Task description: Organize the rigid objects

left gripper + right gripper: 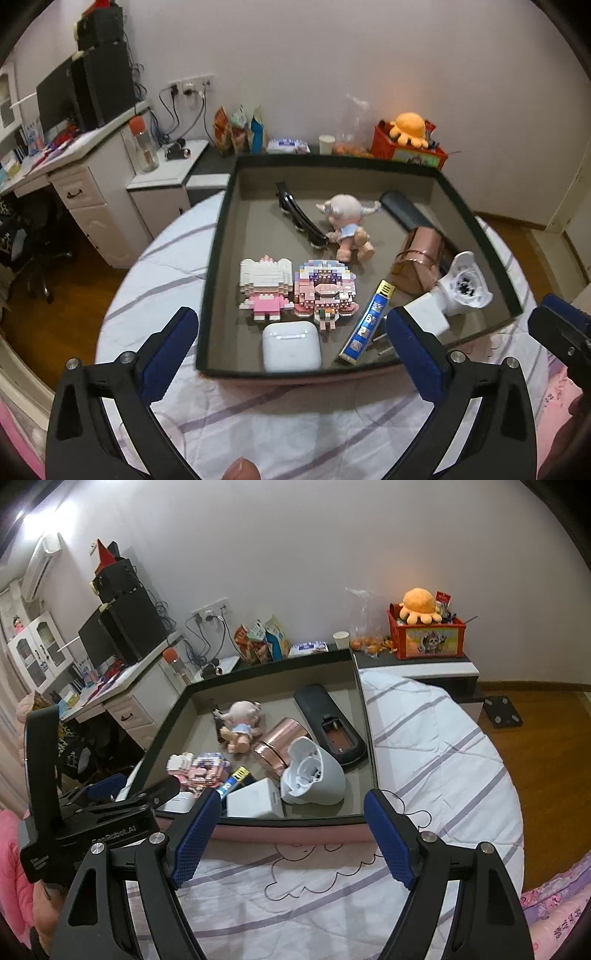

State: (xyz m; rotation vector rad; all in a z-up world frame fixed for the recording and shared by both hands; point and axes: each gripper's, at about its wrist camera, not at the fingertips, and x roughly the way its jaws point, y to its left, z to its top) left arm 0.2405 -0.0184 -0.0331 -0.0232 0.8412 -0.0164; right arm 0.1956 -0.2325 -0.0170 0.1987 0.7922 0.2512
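Dark-walled and shallow, the tray (218, 258) sits on a white bedspread with purple stripes (295, 424), its near rim just ahead of both my tools. My left gripper (291, 343) hangs over the bedspread at that near rim with its blue-padded fingers (168, 354) spread wide and nothing between them. My right gripper (290, 834) sits off the tray's near right corner, fingers (388, 842) likewise wide apart and empty; from its camera I see the left tool just beside it on the left. Bare bedspread lies in front of the tray and along its right side, where the bed curves away to the wooden floor (535, 757). On the far side the tray comes close up to a low dark ledge (413, 659) along the wall.

Inside the tray, near the front rim, lies a white earbud case (291, 345). Just behind it stand two brick figures touching side by side, one white and pink (262, 284), one pink and purple (325, 291). A blue and gold tube (369, 321) lies tilted to their right, beside a white block (424, 314) and a white fan head (467, 284). A copper-coloured cylinder (280, 742) lies on its side touching the fan head. Further back are a small doll (349, 225), a black hair clip (299, 214) touching its hand, and a black remote (328, 723) along the right wall, back cover off.

On the ledge, a red crate (424, 638) holds an orange plush octopus (419, 603).
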